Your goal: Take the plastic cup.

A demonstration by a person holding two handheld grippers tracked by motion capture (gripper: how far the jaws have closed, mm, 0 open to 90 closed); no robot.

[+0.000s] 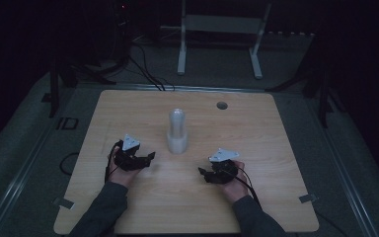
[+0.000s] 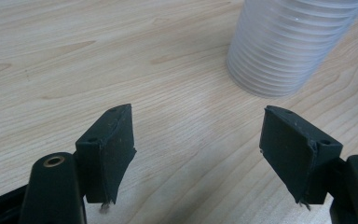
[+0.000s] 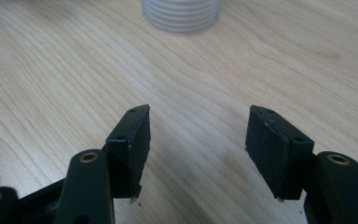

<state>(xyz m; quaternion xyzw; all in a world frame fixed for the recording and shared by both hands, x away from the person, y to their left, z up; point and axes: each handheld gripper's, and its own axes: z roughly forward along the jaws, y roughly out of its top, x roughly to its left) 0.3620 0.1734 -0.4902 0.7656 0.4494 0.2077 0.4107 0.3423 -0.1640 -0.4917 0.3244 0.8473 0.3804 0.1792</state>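
Two tongs (image 1: pixel 151 157) (image 1: pixel 202 171), one cup stack (image 1: pixel 177 131)

Table (image 1: pixel 128 212): I see a pale wood-grain top, rounded corners, under both tools.
Grommet hole (image 1: pixel 221 105): small round opening in the top, well beyond the tools, toward the far right.
White frame (image 1: pixel 219 29): stands on the floor past the table's far edge.
Cables (image 1: pixel 145 71): dark, trailing across the grey floor far-left.

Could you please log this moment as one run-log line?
left hand-held gripper: open, empty | right hand-held gripper: open, empty | cup stack: upright between them, untouched | table
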